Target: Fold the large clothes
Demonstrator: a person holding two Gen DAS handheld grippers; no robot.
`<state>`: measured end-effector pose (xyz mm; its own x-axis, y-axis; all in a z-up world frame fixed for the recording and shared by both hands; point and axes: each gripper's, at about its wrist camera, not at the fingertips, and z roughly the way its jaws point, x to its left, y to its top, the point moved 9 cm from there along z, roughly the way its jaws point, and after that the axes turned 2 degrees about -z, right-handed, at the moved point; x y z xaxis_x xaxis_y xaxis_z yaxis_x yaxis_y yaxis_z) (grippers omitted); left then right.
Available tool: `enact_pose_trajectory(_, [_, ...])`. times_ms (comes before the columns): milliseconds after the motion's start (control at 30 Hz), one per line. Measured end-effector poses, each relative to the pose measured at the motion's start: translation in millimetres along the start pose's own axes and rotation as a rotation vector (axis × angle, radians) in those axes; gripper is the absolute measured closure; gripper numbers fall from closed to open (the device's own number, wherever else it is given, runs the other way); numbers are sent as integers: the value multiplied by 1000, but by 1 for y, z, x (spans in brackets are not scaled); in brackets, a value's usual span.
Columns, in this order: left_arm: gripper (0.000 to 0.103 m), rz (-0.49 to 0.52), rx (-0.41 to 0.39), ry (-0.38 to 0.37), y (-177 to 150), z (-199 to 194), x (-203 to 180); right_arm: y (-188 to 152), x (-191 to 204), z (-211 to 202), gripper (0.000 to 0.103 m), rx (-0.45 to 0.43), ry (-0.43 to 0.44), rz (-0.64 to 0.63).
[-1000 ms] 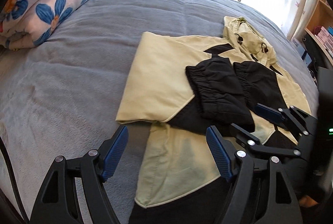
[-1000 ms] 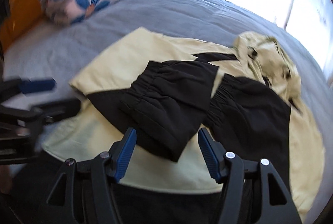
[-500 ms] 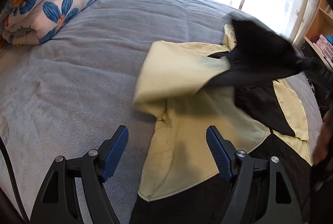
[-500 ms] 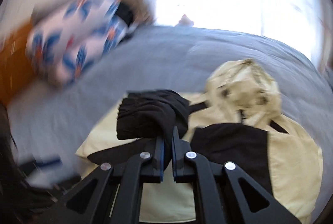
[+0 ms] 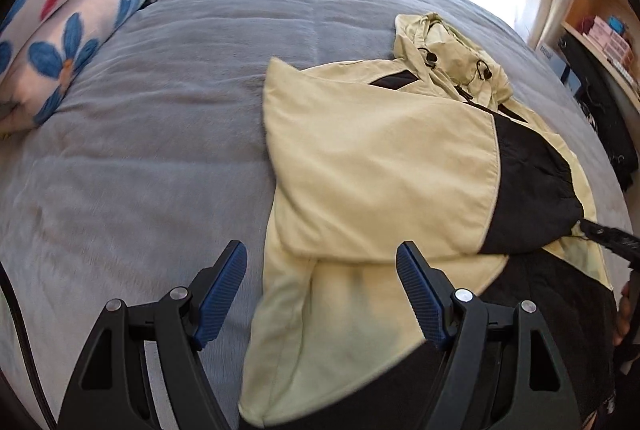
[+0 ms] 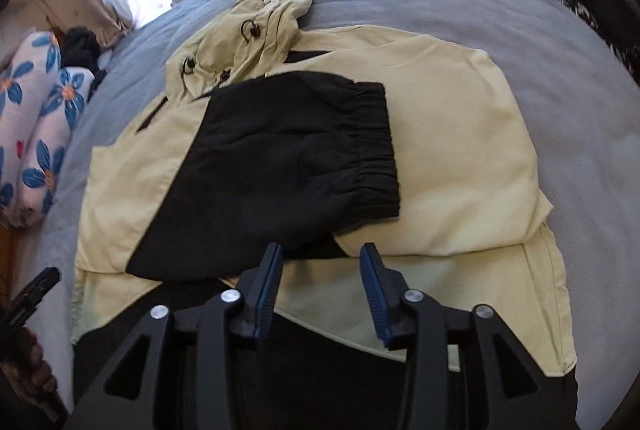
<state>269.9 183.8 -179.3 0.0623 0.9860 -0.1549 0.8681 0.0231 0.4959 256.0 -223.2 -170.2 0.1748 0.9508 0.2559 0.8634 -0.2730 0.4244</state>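
Here a pale yellow and black jacket (image 5: pixel 384 166) lies flat on a grey bedspread (image 5: pixel 160 134), both sleeves folded across its chest and the hood (image 6: pixel 256 26) bunched at the far end, away from both grippers. The right gripper (image 6: pixel 322 294) hovers over the near hem with its jaws opening and nothing between them; the black sleeve cuff (image 6: pixel 372 150) lies just ahead of its fingertips, free of the pads. The left gripper (image 5: pixel 320 294) hangs wide and empty over the jacket's left edge, one blue pad (image 5: pixel 222 294) above bare bedspread and the other above the yellow cloth.

The jacket's long axis runs straight away from both grippers, from the dark hem (image 6: pixel 328 370) beneath them to the hood beyond. Each gripper sits near its own corner of that hem, so neither has the clear advantage; the likely next fold, hem carried up toward the hood, would call for both to drop and pinch the near edge together. Loosely laid sleeves could slide out of place as the hem lifts

A flowered quilt (image 5: pixel 68 30) is rolled up well off to the left
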Motion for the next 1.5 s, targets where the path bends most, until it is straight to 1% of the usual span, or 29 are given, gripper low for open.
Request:
enact_pose_trajectory(67, [27,4,23,-8,12,15,1,14,-4,-2,41,-26,13,21])
enact_pose_trajectory(100, [27,-3,41,-6,18,23,4,20,-5,0,41,-38,19,29])
enact_pose_trajectory(167, [27,-26,78,-25,29,41,7,35,-5,8,41,-43,27,31])
enact_pose_trajectory(333, [27,-124,127,11,57,83,30,66,-16,36,41,-44,-5,22])
enact_pose_trajectory(400, [27,-140,135,0,64,93,34,75,-21,44,41,-41,-24,11])
enact_pose_trajectory(433, [27,-144,137,7,68,98,35,79,-23,51,41,-37,-35,3])
enact_pose_trajectory(500, [27,-135,149,0,72,107,32,81,-26,58,41,-30,-21,-2])
enact_pose_trajectory(533, [31,-135,156,-5,72,111,30,80,-26,62,41,-24,-20,-10])
enact_pose_trajectory(567, [38,-134,157,-12,73,114,29,80,-26,65,46,-22,-32,-23])
enact_pose_trajectory(600, [58,-128,157,-31,75,118,26,79,-24,69,62,-19,-47,-53])
enact_pose_trajectory(633, [77,-121,156,-40,77,120,23,78,-20,73,68,-11,-53,-77])
enact_pose_trajectory(667, [82,-113,147,-20,79,120,24,78,-19,73,70,-14,-65,-91])
enact_pose_trajectory(700, [95,-107,133,-1,82,120,26,78,-16,74,72,-25,-72,-105])
enact_pose_trajectory(800, [99,-116,77,4,92,110,32,85,-6,70,76,-57,-51,-121])
enact_pose_trajectory(900, [99,-121,13,24,103,102,42,98,4,63,76,-127,-31,-125])
enact_pose_trajectory(933, [99,-127,13,28,105,104,45,101,5,64,76,-136,-30,-125])
enact_pose_trajectory(1000, [99,-132,30,41,104,113,49,99,4,77,76,-119,-55,-135])
enact_pose_trajectory(1067, [99,-105,43,69,101,123,47,93,2,91,74,-79,-82,-164])
enact_pose_trajectory(1100, [99,-91,41,83,100,125,46,91,3,92,73,-77,-92,-179])
enact_pose_trajectory(1200, [97,-69,19,107,103,119,40,89,3,80,69,-66,-150,-195])
enact_pose_trajectory(1267, [92,-58,13,112,103,107,38,88,4,65,69,-94,-179,-213])
enact_pose_trajectory(1333, [84,-31,-14,136,103,90,34,85,6,44,66,-146,-222,-241])
enact_pose_trajectory(1367, [82,-22,-32,134,103,80,31,84,7,36,58,-165,-240,-248])
enact_pose_trajectory(1400, [76,-17,-52,120,104,70,24,81,9,26,48,-184,-261,-251])
enact_pose_trajectory(1467, [62,-22,-84,68,102,51,6,74,18,14,44,-205,-237,-257])
enact_pose_trajectory(1500, [48,-36,-99,42,99,42,-3,68,25,12,44,-200,-211,-259])
